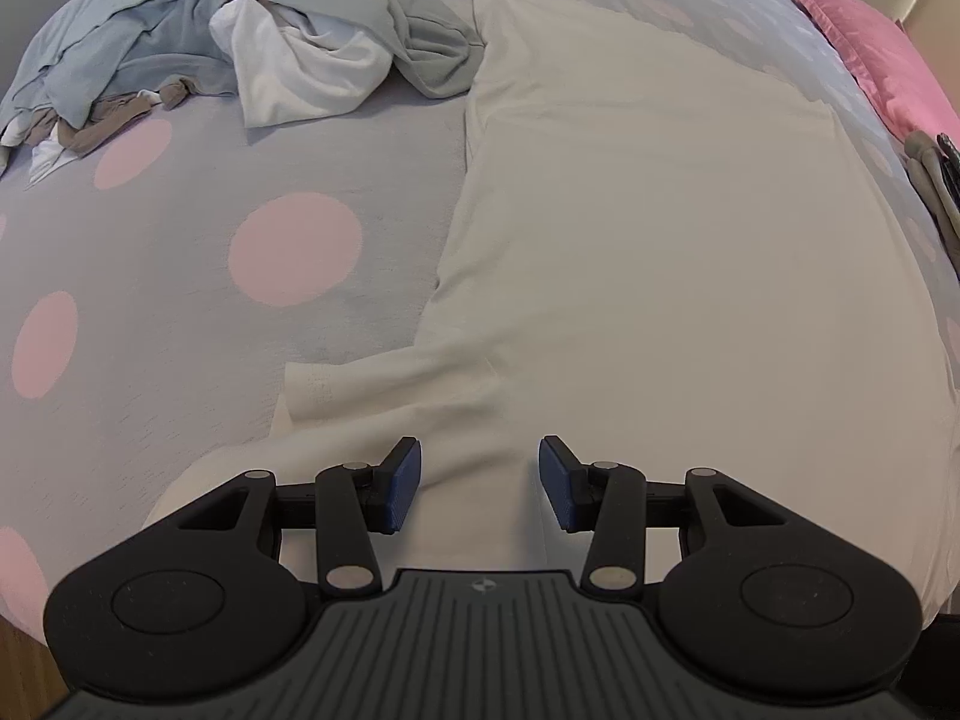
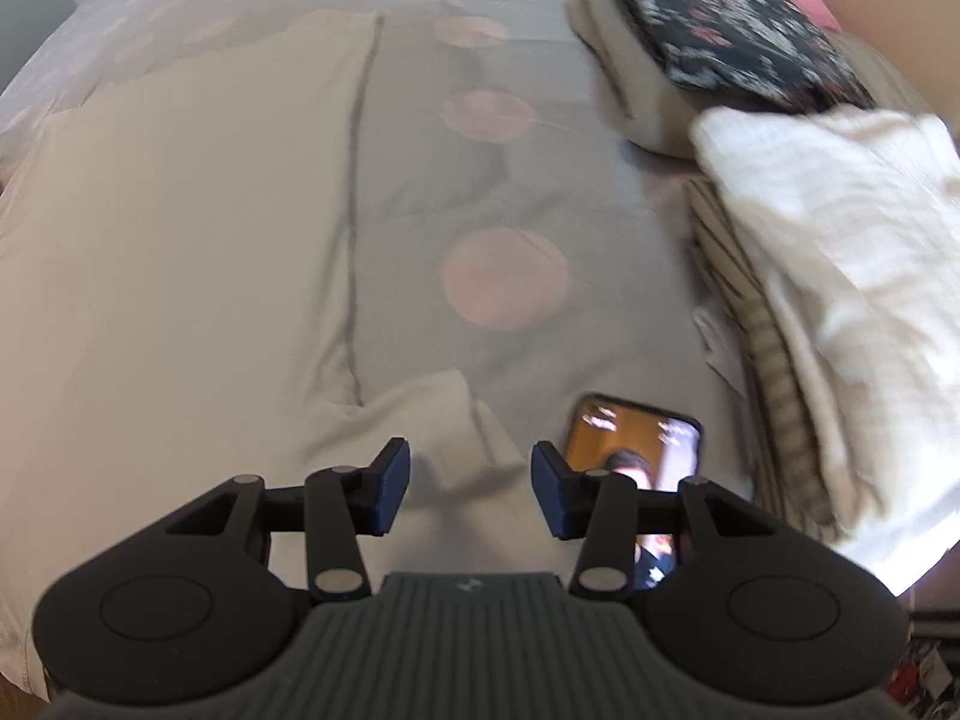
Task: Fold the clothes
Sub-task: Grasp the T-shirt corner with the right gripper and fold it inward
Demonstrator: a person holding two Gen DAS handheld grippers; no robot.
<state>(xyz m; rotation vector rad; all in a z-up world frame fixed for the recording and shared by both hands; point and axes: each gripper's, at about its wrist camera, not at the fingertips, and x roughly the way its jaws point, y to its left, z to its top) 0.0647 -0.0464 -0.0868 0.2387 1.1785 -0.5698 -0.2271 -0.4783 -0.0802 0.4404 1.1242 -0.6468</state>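
Nearest the lens in each view are the claws themselves. The left gripper (image 1: 480, 483) points steeply down over the near end of the cream shirt (image 1: 648, 228), its jaws apart with a low ridge of the cloth between them, and the pads look clear of it. The right gripper (image 2: 471, 489) also has its jaws apart, over a folded-in flap (image 2: 444, 414) of the same shirt, nothing clamped; that view is smeared, so whether the pads brush the cloth I cannot tell. The shirt lies spread flat along the dotted bedspread (image 1: 180, 276), a sleeve (image 1: 372, 387) sticking out left at the near end. Far left sits a heap of unfolded clothes (image 1: 252, 36); on the right, a stack of folded ones (image 2: 828, 276) and a phone (image 2: 648, 444) just beside the right claw. My reading: the right sleeve has been laid inward and let go, so the side folds are underway, not finished. Next the left claw should close on the left sleeve or edge and carry it across toward the middle, keeping the cloth flat and avoiding the phone when the right claw shifts.
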